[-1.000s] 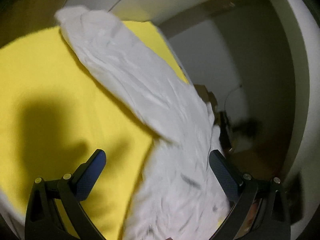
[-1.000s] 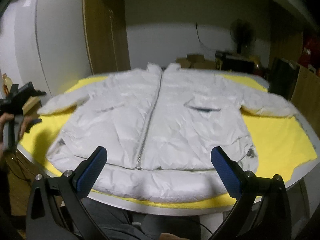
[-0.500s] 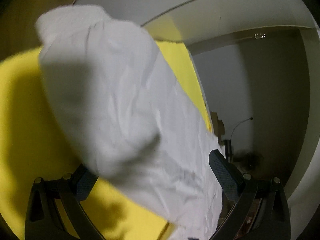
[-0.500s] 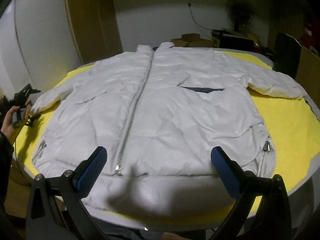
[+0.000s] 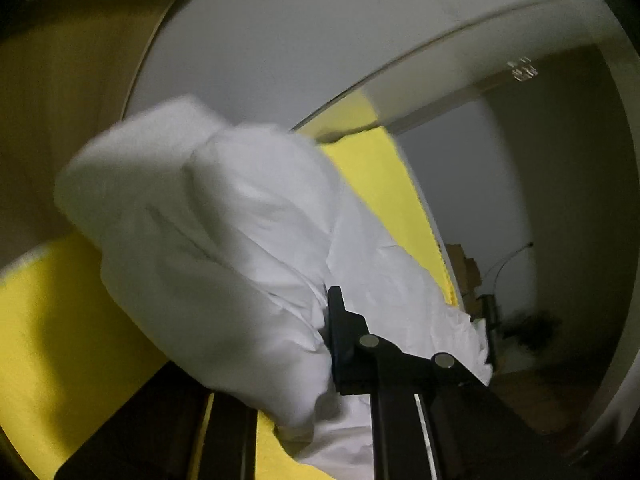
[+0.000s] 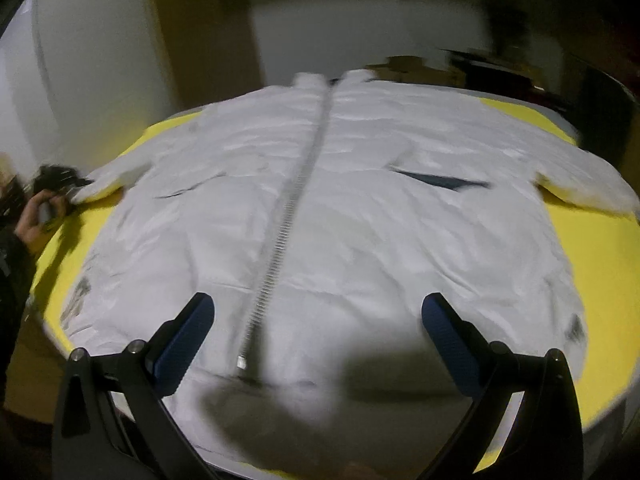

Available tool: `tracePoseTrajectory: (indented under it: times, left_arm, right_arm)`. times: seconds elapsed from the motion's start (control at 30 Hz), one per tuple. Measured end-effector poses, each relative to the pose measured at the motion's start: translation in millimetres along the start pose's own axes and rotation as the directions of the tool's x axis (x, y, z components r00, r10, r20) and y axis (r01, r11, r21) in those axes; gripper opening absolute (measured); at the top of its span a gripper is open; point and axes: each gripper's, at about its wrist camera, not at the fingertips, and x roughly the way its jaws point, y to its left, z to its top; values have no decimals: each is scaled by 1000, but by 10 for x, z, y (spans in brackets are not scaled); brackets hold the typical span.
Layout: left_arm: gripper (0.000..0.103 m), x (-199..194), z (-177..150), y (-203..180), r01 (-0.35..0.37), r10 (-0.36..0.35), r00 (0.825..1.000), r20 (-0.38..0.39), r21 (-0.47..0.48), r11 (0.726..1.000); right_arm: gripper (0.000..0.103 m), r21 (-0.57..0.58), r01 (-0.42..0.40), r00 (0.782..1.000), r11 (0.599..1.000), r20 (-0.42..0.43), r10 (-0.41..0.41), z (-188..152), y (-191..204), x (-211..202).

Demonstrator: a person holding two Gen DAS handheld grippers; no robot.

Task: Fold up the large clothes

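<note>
Right wrist view: at far left a hand (image 6: 34,220) holds the left gripper (image 6: 60,184), clamped tight on the cuff of the sleeve (image 5: 208,248). A white jacket (image 6: 320,220) lies zipped and spread across the yellow table cover (image 6: 600,264). Nearest, the right gripper (image 6: 318,330) hangs wide open over the hem, empty.
</note>
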Motion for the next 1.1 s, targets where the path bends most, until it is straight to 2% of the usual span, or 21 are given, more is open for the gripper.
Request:
tracePoseTrajectory:
  times: [0.1, 0.2, 0.33, 0.43, 0.47, 0.6, 0.67, 0.7, 0.73, 0.8, 0.87, 0.93, 1.03, 1.1]
  left_arm:
    - [8, -233, -19, -353, -30, 11, 995, 102, 184, 982]
    - [8, -458, -36, -846, -75, 0, 979, 204, 356, 931]
    - [8, -705, -112, -1384, -90, -46, 965, 258, 489, 867]
    - [8, -810, -177, -1711, -73, -82, 962, 260, 535, 842]
    - [8, -928, -292, -1824, -62, -98, 961, 257, 549, 833]
    - [8, -1085, -503, -2206, -52, -143, 956, 256, 628, 776]
    - [8, -1122, -623, -2385, -61, -144, 957, 253, 657, 751]
    - [8, -1119, -691, -2475, -62, -140, 960, 243, 672, 738]
    - [8, -1100, -758, -2560, -63, -136, 963, 232, 686, 725]
    - [8, -1100, -891, -2726, -75, -136, 962, 236, 709, 701]
    - [11, -1084, -1076, -2916, -65, -147, 963, 225, 724, 687]
    - [10, -1000, -1325, -3174, -40, -162, 966, 200, 739, 673]
    - [10, -736, -1801, -3575, 12, -186, 974, 132, 785, 619]
    - [11, -426, -2210, -3793, 55, -171, 983, 59, 804, 592]
  right_arm:
    - [103, -42, -51, 999, 998, 6, 51, 415, 227, 12]
    - [103, -86, -47, 999, 995, -7, 46, 904, 545, 168]
    - [103, -102, -23, 998, 995, -68, 16, 1597, 988, 801]
    - [103, -84, 30, 992, 996, -124, -40, 2022, 1302, 1485]
    - [103, -85, 77, 986, 993, -143, -88, 2139, 1416, 1751]
    - [103, -115, 154, 957, 981, -229, -177, 2324, 1792, 2626]
    - [103, -178, 118, 941, 977, -294, -167, 2232, 1983, 2951]
    - [103, -223, 62, 929, 973, -343, -138, 2145, 2095, 3114]
    - [103, -236, 55, 926, 970, -352, -138, 2088, 2108, 3149]
    - [103, -198, 57, 944, 979, -308, -117, 2075, 1979, 2949]
    - [103, -141, 42, 967, 989, -244, -76, 2079, 1713, 2561]
    - [103, -88, 68, 984, 994, -161, -82, 2061, 1328, 2094]
    - [103, 32, 105, 992, 994, -67, -102, 1944, 503, 1343]
    - [103, 95, 123, 992, 988, -42, -120, 1816, 33, 985]
